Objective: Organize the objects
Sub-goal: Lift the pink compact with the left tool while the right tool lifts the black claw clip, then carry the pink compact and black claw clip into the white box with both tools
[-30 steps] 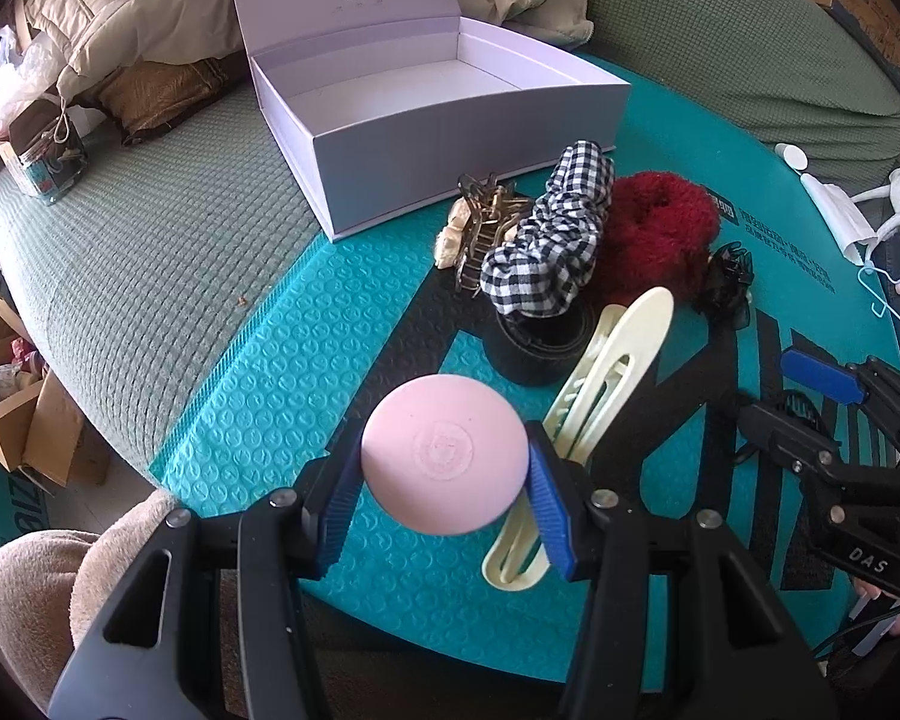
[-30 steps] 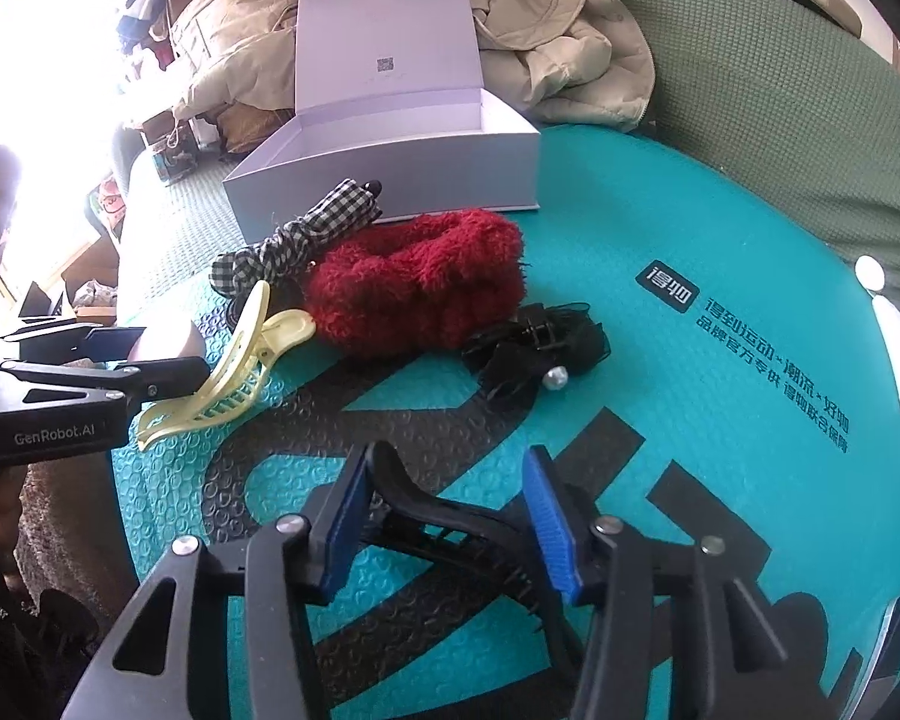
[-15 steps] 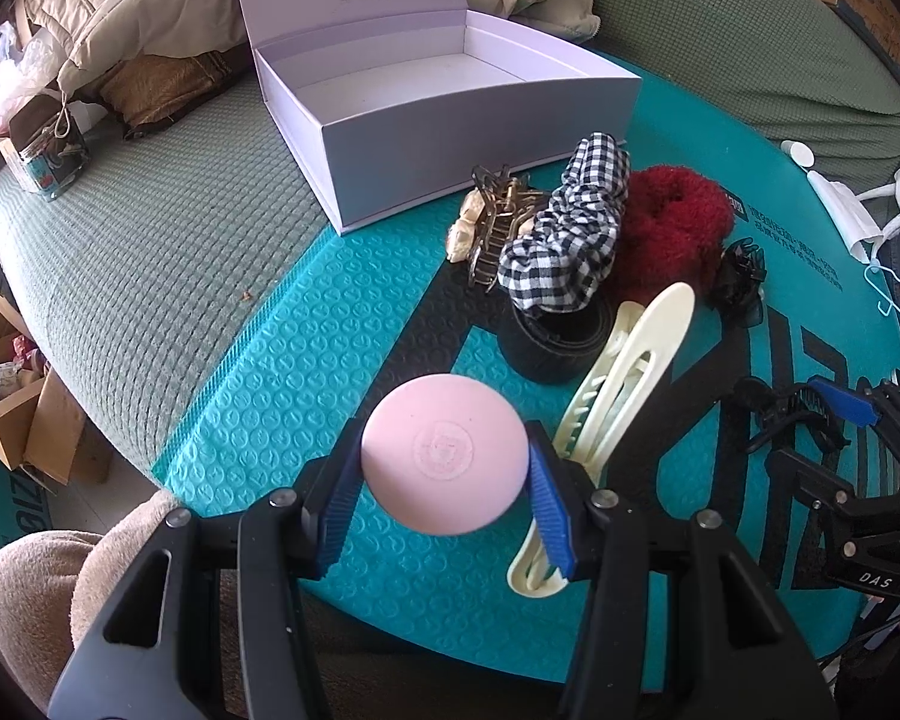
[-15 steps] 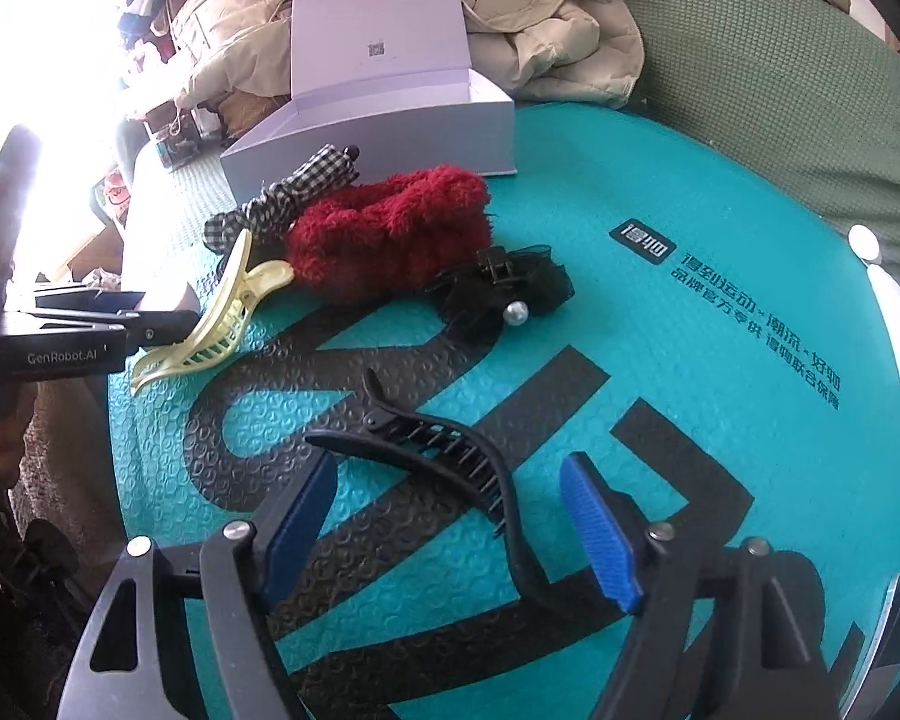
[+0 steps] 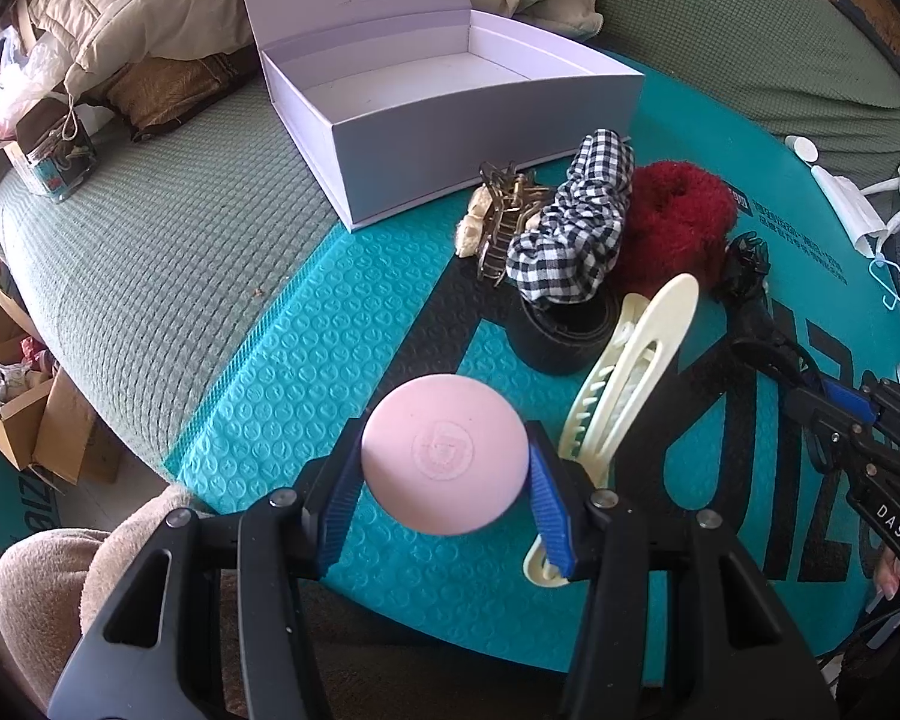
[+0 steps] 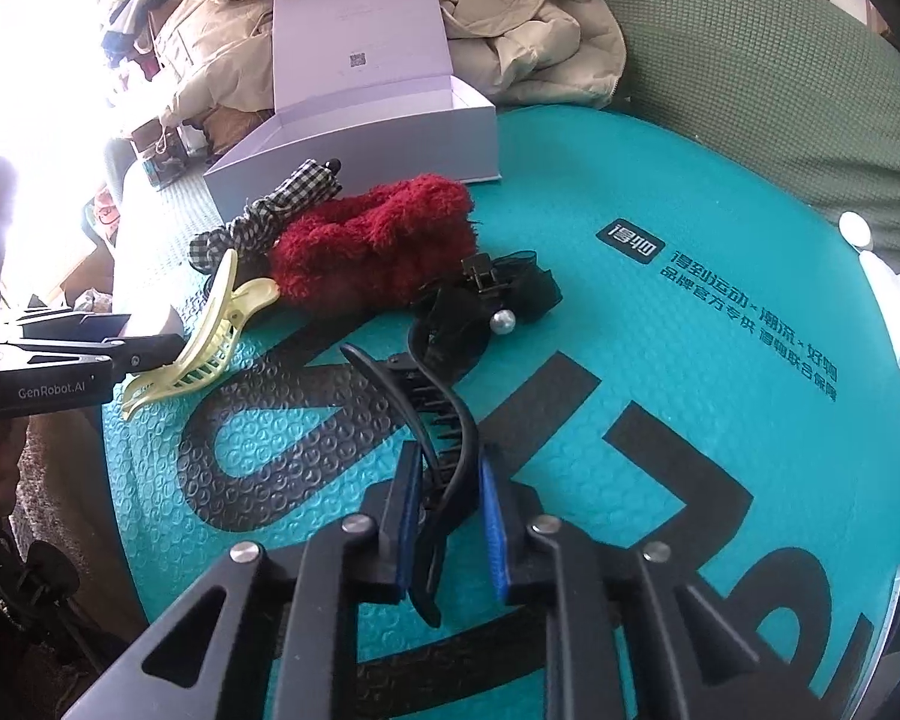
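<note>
1. On the teal mat (image 5: 306,360), the left gripper (image 5: 444,474) is clamped partway on a pink round disc (image 5: 444,453).
2. Right gripper (image 6: 447,516): jaws have just closed, pinching a black hair claw (image 6: 432,420).
3. Behind the remaining hair accessories, the open lavender box (image 5: 450,90) sits near the mat's far edge.

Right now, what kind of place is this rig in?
Likely a lived-in home room: a green quilted cover under a teal mat, piled coats, and cardboard boxes of clutter on the floor.
</note>
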`<control>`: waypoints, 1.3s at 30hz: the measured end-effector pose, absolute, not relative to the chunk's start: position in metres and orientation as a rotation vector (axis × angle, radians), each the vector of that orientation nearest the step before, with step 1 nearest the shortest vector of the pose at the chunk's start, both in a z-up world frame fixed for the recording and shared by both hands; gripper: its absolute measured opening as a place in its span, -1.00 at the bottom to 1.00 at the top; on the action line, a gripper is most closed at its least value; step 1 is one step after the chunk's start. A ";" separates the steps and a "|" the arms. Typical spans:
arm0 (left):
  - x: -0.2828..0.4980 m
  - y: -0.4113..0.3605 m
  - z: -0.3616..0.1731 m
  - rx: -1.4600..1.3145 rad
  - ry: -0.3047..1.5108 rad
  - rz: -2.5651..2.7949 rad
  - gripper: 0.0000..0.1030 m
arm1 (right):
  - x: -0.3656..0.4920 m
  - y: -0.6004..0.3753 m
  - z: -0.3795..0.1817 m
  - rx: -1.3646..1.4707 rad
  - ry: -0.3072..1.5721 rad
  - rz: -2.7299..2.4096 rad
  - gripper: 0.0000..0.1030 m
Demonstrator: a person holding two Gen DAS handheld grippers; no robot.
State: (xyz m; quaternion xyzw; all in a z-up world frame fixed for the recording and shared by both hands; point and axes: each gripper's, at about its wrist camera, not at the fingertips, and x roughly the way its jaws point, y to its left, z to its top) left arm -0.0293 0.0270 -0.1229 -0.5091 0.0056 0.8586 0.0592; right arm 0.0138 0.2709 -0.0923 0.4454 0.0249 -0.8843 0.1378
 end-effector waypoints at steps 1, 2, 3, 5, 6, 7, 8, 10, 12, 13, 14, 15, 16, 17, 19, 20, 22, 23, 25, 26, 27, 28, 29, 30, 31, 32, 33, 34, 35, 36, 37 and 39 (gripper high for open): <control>-0.028 0.027 -0.121 -1.540 0.017 2.604 -0.04 | 0.014 0.270 -0.090 1.281 0.071 -2.557 -0.65; -0.027 0.026 -0.119 -1.536 0.020 2.608 -0.04 | 0.015 0.269 -0.088 1.273 0.074 -2.555 -0.65; -0.026 0.026 -0.117 -1.532 0.025 2.613 -0.04 | 0.016 0.268 -0.087 1.267 0.076 -2.551 -0.65; -0.023 0.026 -0.113 -1.527 0.031 2.620 -0.04 | 0.018 0.265 -0.082 1.246 0.077 -2.536 -0.65; -0.022 0.026 -0.110 -1.526 0.032 2.623 -0.04 | 0.018 0.263 -0.080 1.239 0.080 -2.529 -0.65; -0.021 0.025 -0.106 -1.520 0.030 2.627 -0.04 | 0.019 0.260 -0.077 1.234 0.087 -2.522 -0.65; -0.020 0.023 -0.103 -1.513 0.026 2.633 -0.04 | 0.019 0.256 -0.074 1.225 0.098 -2.519 -0.65; -0.018 0.019 -0.095 -1.499 0.019 2.646 -0.04 | 0.020 0.250 -0.066 1.199 0.117 -2.516 -0.65; -0.016 0.016 -0.088 -1.488 0.018 2.661 -0.04 | 0.021 0.243 -0.059 1.175 0.139 -2.514 -0.65; -0.016 0.014 -0.083 -1.482 0.016 2.667 -0.04 | 0.022 0.240 -0.054 1.160 0.145 -2.509 -0.65; -0.014 0.012 -0.079 -1.474 0.011 2.673 -0.04 | 0.022 0.237 -0.051 1.150 0.148 -2.503 -0.65; -0.013 0.010 -0.076 -1.467 0.006 2.678 -0.04 | 0.022 0.233 -0.048 1.143 0.153 -2.497 -0.65; -0.011 0.008 -0.072 -1.462 0.002 2.685 -0.04 | 0.022 0.230 -0.044 1.135 0.159 -2.492 -0.65; -0.009 0.006 -0.068 -1.456 0.000 2.692 -0.04 | 0.021 0.226 -0.042 1.128 0.163 -2.486 -0.65; -0.004 0.001 -0.061 -1.448 -0.002 2.706 -0.04 | 0.021 0.220 -0.036 1.110 0.165 -2.472 -0.65; -0.002 -0.002 -0.058 -1.446 -0.005 2.712 -0.04 | 0.020 0.217 -0.034 1.103 0.166 -2.467 -0.65; 0.003 -0.010 -0.053 -1.443 -0.014 2.726 -0.04 | 0.019 0.210 -0.030 1.090 0.172 -2.455 -0.65; 0.005 -0.013 -0.051 -1.443 -0.019 2.730 -0.04 | 0.019 0.206 -0.028 1.082 0.174 -2.449 -0.65; 0.009 -0.020 -0.049 -1.448 -0.032 2.735 -0.04 | 0.018 0.198 -0.024 1.069 0.178 -2.433 -0.65; 0.010 -0.025 -0.048 -1.453 -0.039 2.737 -0.04 | 0.017 0.193 -0.023 1.067 0.180 -2.425 -0.65; 0.011 -0.028 -0.048 -1.457 -0.046 2.738 -0.04 | 0.016 0.189 -0.023 1.066 0.184 -2.420 -0.65; 0.012 -0.032 -0.047 -1.461 -0.052 2.737 -0.04 | 0.015 0.185 -0.022 1.062 0.188 -2.415 -0.65; 0.013 -0.035 -0.047 -1.466 -0.055 2.739 -0.04 | 0.013 0.180 -0.020 1.057 0.190 -2.409 -0.65; 0.013 -0.039 -0.046 -1.466 -0.059 2.741 -0.04 | 0.012 0.176 -0.019 1.052 0.191 -2.403 -0.65; 0.012 -0.044 -0.046 -1.466 -0.063 2.742 -0.04 | 0.012 0.172 -0.018 1.047 0.191 -2.400 -0.65; 0.010 -0.047 -0.046 -1.469 -0.067 2.741 -0.04 | 0.010 0.168 -0.016 1.043 0.191 -2.397 -0.65; 0.008 -0.050 -0.046 -1.471 -0.070 2.739 -0.04 | 0.010 0.165 -0.016 1.041 0.190 -2.396 -0.65; 0.006 -0.054 -0.046 -1.473 -0.072 2.738 -0.04 | 0.009 0.161 -0.015 1.039 0.191 -2.395 -0.65; 0.004 -0.056 -0.046 -1.475 -0.070 2.736 -0.04 | 0.007 0.159 -0.014 1.038 0.191 -2.394 -0.65; 0.002 -0.058 -0.045 -1.478 -0.071 2.730 -0.04 | 0.005 0.156 -0.013 1.041 0.195 -2.393 -0.65; -0.001 -0.061 -0.045 -1.483 -0.075 2.724 -0.04 | 0.002 0.153 -0.013 1.050 0.203 -2.394 -0.65; -0.007 -0.062 -0.042 -1.474 -0.070 2.719 -0.04 | -0.003 0.150 -0.012 1.058 0.217 -2.396 -0.65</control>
